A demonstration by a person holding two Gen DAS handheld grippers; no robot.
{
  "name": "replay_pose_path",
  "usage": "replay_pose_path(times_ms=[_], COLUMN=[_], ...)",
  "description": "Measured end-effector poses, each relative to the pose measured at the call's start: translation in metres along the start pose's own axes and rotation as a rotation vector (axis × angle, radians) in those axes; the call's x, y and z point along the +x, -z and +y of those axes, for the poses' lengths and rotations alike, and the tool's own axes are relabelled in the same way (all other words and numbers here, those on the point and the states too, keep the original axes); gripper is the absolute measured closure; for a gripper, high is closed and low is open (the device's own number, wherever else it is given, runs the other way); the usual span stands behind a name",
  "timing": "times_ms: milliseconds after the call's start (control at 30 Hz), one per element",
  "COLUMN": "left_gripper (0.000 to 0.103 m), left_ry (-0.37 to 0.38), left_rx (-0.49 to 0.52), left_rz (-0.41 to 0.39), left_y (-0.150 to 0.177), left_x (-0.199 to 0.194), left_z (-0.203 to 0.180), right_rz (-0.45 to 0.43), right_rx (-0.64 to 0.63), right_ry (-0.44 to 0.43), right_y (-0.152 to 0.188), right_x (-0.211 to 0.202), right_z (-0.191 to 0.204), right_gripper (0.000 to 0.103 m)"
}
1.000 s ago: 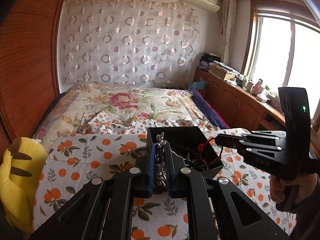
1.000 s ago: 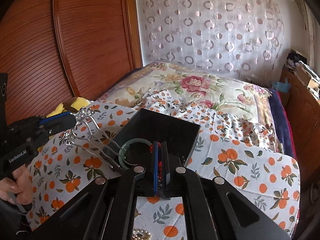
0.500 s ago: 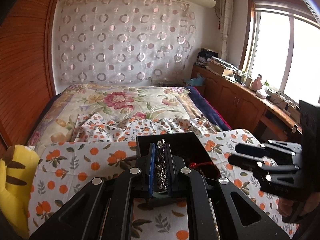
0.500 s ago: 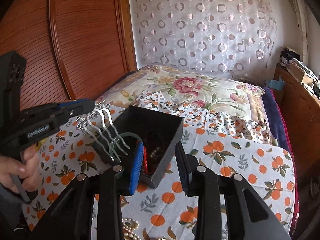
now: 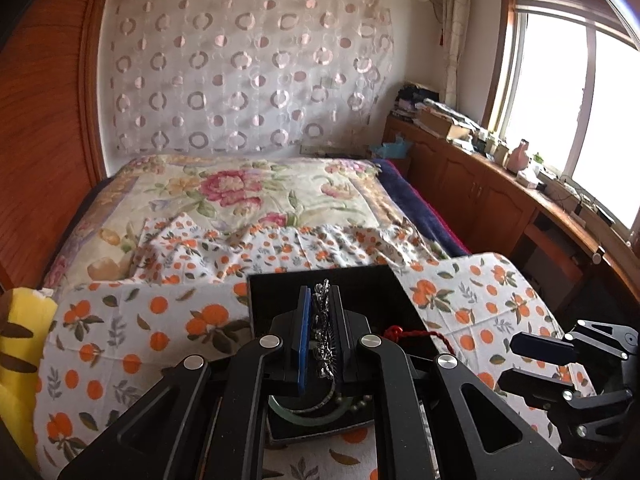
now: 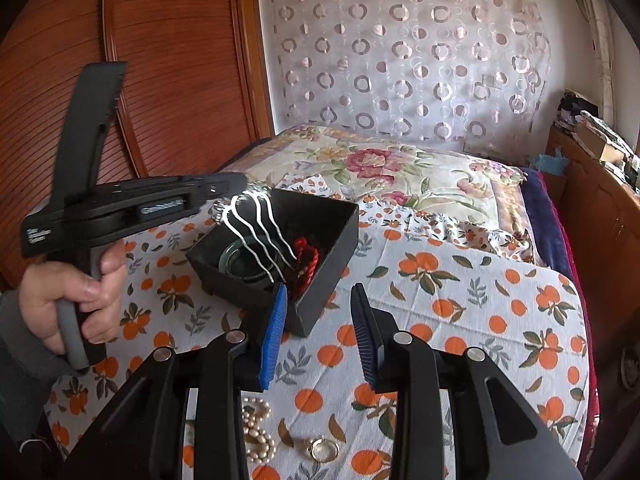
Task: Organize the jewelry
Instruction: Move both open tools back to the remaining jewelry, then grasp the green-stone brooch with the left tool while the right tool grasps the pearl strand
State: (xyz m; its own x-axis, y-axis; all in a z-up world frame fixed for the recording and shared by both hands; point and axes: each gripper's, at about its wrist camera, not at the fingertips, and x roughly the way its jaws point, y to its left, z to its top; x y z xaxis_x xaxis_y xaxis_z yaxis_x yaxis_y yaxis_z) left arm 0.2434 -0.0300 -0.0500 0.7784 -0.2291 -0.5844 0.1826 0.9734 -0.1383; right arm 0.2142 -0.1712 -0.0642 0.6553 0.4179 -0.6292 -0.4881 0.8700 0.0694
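Note:
My left gripper (image 5: 322,300) is shut on a silver hair comb (image 5: 325,332) and holds it over the black jewelry box (image 5: 320,280); in the right wrist view its wavy prongs (image 6: 260,232) hang into the box (image 6: 332,248). The box holds a green bangle (image 6: 240,260) and a red cord (image 6: 306,256). My right gripper (image 6: 320,320) is open and empty, just in front of the box's near corner; it also shows in the left wrist view (image 5: 560,364). A pearl strand (image 6: 258,432) and a gold ring (image 6: 324,448) lie on the cloth below it.
The box sits on an orange-print cloth (image 6: 460,320) spread over a floral bed (image 5: 240,196). A yellow plush toy (image 5: 20,340) lies at the left edge. A wooden cabinet (image 5: 500,200) runs along the right under the window.
My right gripper has opened and drawn back from the box. My left gripper has carried the comb lower, its prongs now inside the box.

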Motion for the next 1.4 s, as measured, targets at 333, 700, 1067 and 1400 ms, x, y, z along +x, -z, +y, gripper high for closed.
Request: replay_pose_path(times_ms=[333,700,1067,1400], left_gripper=[0.076,0.066,0.062,0.061], left_ry=[0.001,0.044,0.043,0.07], left_rx=[0.032,0.06,0.109,0.153], left_rz=[0.016,0.023,0.103,0.197], left_y=[0.012,0.06,0.112,0.144], left_x=[-0.023,-0.074,-0.094,-0.091], left_z=[0.0,0.0,0.005,-0.005], right_rz=[0.0,0.045,0.141,0.202], right_rx=[-0.017,-0.041,-0.103,-0.075], right_ry=[-0.007,-0.035,-0.037,-0.016], right_y=[0.016,0.05,0.077,0.092], right_x=[-0.009,-0.015,-0.002,0.004], right_z=[0.011,0.03,0.048,0.034], right_gripper=[0.067,0.067,0.068,0.068])
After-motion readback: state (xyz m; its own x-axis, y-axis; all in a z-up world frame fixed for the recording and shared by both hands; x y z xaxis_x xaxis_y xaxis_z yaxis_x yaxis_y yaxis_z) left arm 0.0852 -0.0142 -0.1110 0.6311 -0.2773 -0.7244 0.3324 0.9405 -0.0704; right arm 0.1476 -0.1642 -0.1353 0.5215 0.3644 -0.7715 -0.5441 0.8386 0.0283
